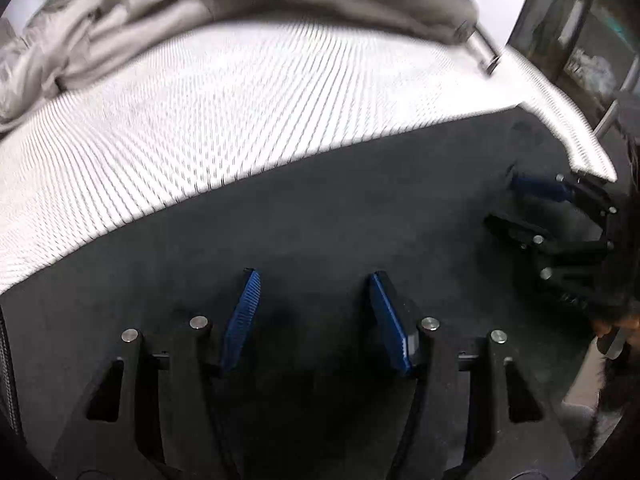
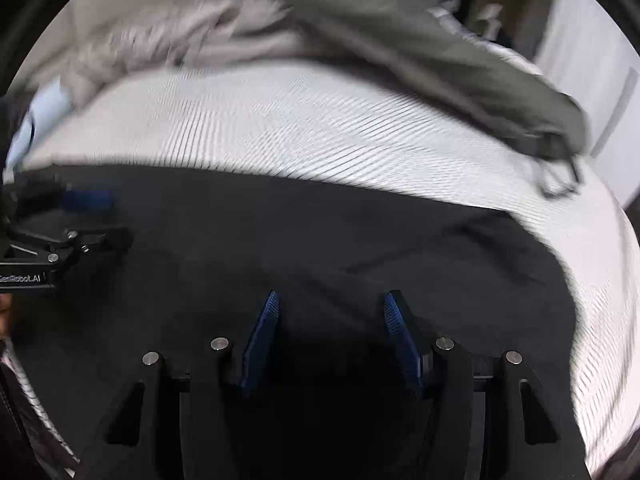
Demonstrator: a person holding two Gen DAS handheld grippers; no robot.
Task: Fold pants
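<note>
White ribbed bedcover (image 1: 200, 120), dark pants (image 1: 320, 220) flat under both grippers' fingers (image 1: 244, 312), fingers approx half open, empty.

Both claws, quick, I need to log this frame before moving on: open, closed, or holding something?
Left claw: open, nothing between its pads, above the dark pants.
Right claw: open, holding nothing, also over the dark pants.

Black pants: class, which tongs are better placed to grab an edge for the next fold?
Probably the right tongs: open above the black pants, whose far edge and corner on the white cloth show ahead. The left tongs, also open, hang farther from the edge.
</note>
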